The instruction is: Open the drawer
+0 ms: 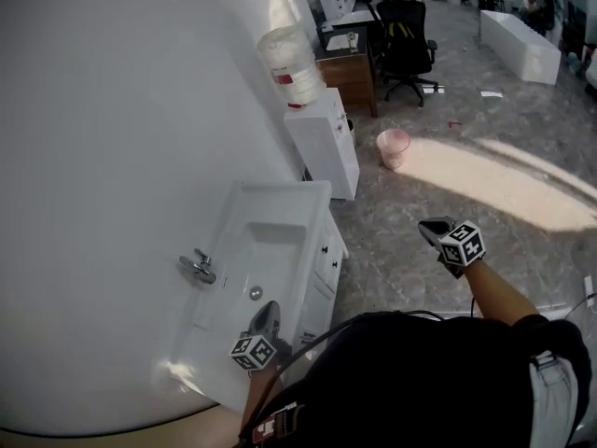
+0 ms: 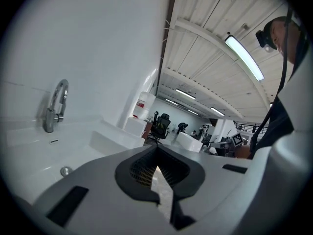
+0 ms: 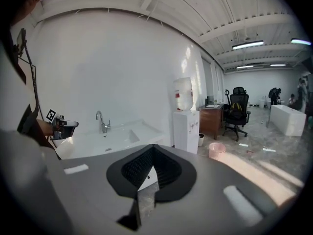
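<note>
**Head view:** A white vanity [image 1: 280, 194] stands against a white wall on a grey mottled floor [image 1: 420, 278]. It has 1 basin and 1 tap [image 1: 198, 267]. The drawer [image 1: 328, 255] is in the vanity's front, shut, with what look like 2 dark knobs, though they are tiny. Beyond stand 1 water dispenser [image 1: 322, 143], 1 pink bucket [image 1: 393, 147], 1 wooden desk [image 1: 353, 68] and 1 black office chair [image 1: 408, 45]. The left gripper [image 1: 266, 317] hangs over the basin's near end. The right gripper [image 1: 434, 230] is over the floor, apart from the drawer.

**Left gripper view:** The jaws are closed on nothing. Past them are the basin, 1 tap and 1 drain [image 2: 66, 171], with strip lights on the ceiling.

**Right gripper view:** The jaws are closed and empty. 1 vanity, 1 dispenser, 1 bucket, 1 desk and 1 chair line the wall.
</note>
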{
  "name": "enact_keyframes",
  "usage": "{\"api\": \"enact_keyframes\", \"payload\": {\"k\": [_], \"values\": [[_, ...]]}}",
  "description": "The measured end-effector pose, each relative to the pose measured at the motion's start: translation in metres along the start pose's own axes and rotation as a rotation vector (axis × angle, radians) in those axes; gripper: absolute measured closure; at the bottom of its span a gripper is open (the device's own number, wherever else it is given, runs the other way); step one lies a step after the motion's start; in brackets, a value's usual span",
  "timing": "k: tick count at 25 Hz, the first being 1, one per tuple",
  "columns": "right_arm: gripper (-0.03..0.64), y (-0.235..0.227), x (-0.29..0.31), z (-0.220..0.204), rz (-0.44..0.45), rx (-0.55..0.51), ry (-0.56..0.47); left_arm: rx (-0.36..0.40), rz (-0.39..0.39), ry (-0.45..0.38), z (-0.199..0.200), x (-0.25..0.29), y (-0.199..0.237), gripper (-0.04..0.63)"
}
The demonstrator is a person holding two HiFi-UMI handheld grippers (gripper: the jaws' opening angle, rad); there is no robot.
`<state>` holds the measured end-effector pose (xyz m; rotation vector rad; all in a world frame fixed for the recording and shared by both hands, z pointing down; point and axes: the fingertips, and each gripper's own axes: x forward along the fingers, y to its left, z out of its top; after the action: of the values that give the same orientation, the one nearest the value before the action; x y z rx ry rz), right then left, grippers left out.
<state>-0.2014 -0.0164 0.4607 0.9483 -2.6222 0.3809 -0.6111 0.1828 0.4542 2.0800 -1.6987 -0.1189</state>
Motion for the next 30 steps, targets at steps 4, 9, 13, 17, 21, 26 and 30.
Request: {"api": "enact_keyframes", "payload": {"k": [4,9,13,17,21,26,30], "values": [[0.620,-0.048,-0.032,-0.004,-0.043,0.013,-0.018,0.010,-0.064,0.030,-0.010,0.055,-0.043,0.595],[0.620,-0.092,-0.067,-0.012,-0.112,0.053,-0.035,0.031,-0.171,0.095,-0.021,0.114,-0.093,0.595],[0.620,-0.110,-0.088,-0.023,-0.167,0.082,-0.036,0.044,-0.255,0.150,-0.031,0.150,-0.118,0.595],[0.620,-0.124,-0.096,-0.029,-0.224,0.111,-0.020,0.042,-0.332,0.185,-0.037,0.186,-0.128,0.595],[0.620,-0.126,-0.084,-0.022,-0.276,0.117,-0.007,0.030,-0.388,0.202,-0.032,0.219,-0.114,0.595],[0.620,-0.130,-0.055,0.012,-0.338,0.117,-0.024,0.001,-0.450,0.239,-0.025,0.255,-0.089,0.595],[0.620,-0.127,-0.027,0.029,-0.354,0.130,-0.032,-0.005,-0.489,0.250,-0.020,0.275,-0.071,0.595]]}}
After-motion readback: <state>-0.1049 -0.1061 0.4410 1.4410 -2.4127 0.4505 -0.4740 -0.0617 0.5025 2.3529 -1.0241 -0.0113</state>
